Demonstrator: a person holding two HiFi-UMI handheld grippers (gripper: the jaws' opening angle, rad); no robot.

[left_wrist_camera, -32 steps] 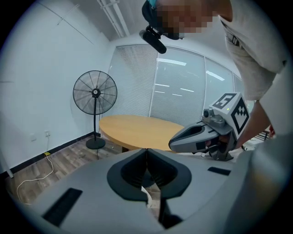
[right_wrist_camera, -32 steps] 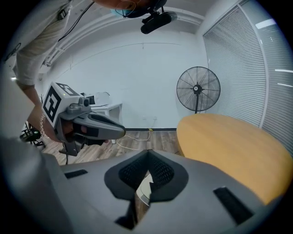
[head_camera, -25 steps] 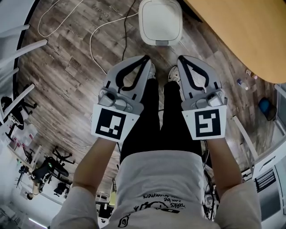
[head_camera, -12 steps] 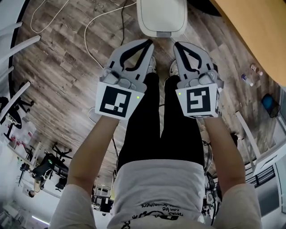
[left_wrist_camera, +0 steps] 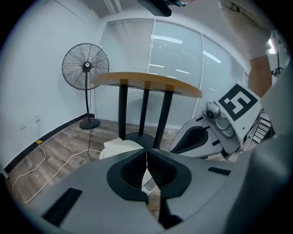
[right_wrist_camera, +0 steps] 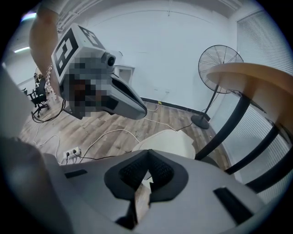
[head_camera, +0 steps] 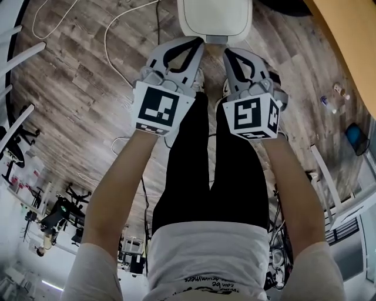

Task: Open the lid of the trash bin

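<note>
Underfoot, the wood-plank floor [head_camera: 76, 111] fills the head view, with a round wooden table [head_camera: 352, 47] at 2 o'clock. At 12 o'clock, beyond the person's black-clad legs [head_camera: 205, 170], stands the white trash bin [head_camera: 214, 16], its lid down. The left gripper [head_camera: 198, 42] and right gripper [head_camera: 228, 54] are held side by side, tips aimed at 12 o'clock near the bin's front edge; whether they touch it cannot be told. Each gripper's jaws are pressed together at the tips with nothing between them. A standing fan [left_wrist_camera: 85, 66] is at 10 o'clock in the left gripper view. A white cable [head_camera: 111, 47] loops at 11 o'clock. The shirt print [head_camera: 205, 281] is upside down and too small to read.
</note>
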